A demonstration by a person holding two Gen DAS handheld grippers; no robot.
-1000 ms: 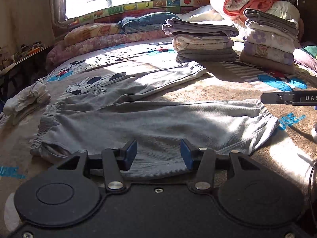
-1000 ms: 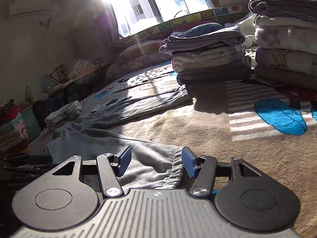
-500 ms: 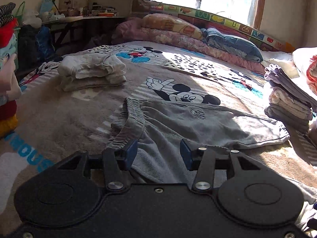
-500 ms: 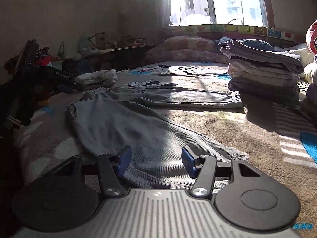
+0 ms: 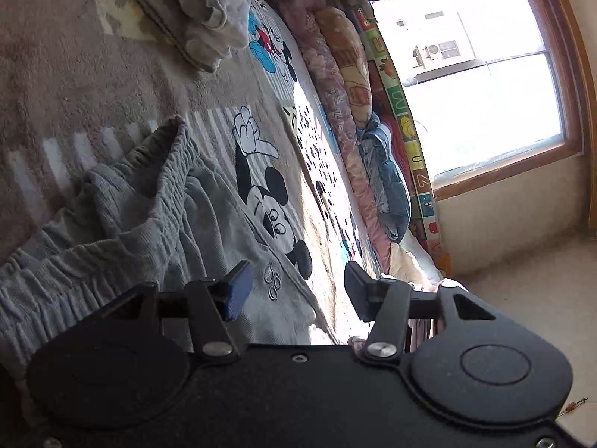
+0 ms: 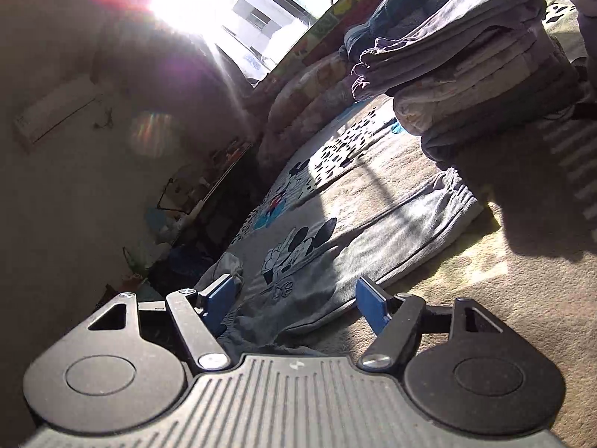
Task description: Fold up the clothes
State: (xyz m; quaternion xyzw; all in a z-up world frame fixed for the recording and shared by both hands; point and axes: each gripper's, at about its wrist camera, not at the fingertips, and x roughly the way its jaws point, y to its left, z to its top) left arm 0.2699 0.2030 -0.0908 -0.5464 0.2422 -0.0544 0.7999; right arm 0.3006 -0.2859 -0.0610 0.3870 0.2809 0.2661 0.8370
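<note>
The grey trousers [image 5: 156, 231] are lying spread on the bed blanket [image 5: 74, 74], not yet in a compact fold, with the gathered waistband just ahead and to the left of the left tongs [image 5: 294, 291], whose fingers are standing apart and holding nothing. The right tongs [image 6: 294, 298] are likewise gaping empty just short of the trousers' printed part. Ahead to their right a stack of folded clothes [image 6: 466, 63] is sitting, so I judge some garments are done while this pair is still needing its folds.

— What's different now?
— The left gripper [image 5: 294, 289] is rolled hard sideways, close above the waistband of the grey trousers [image 5: 156, 216].
— And the right?
— The right gripper [image 6: 294, 304] is tipped and low, near their crotch.
</note>
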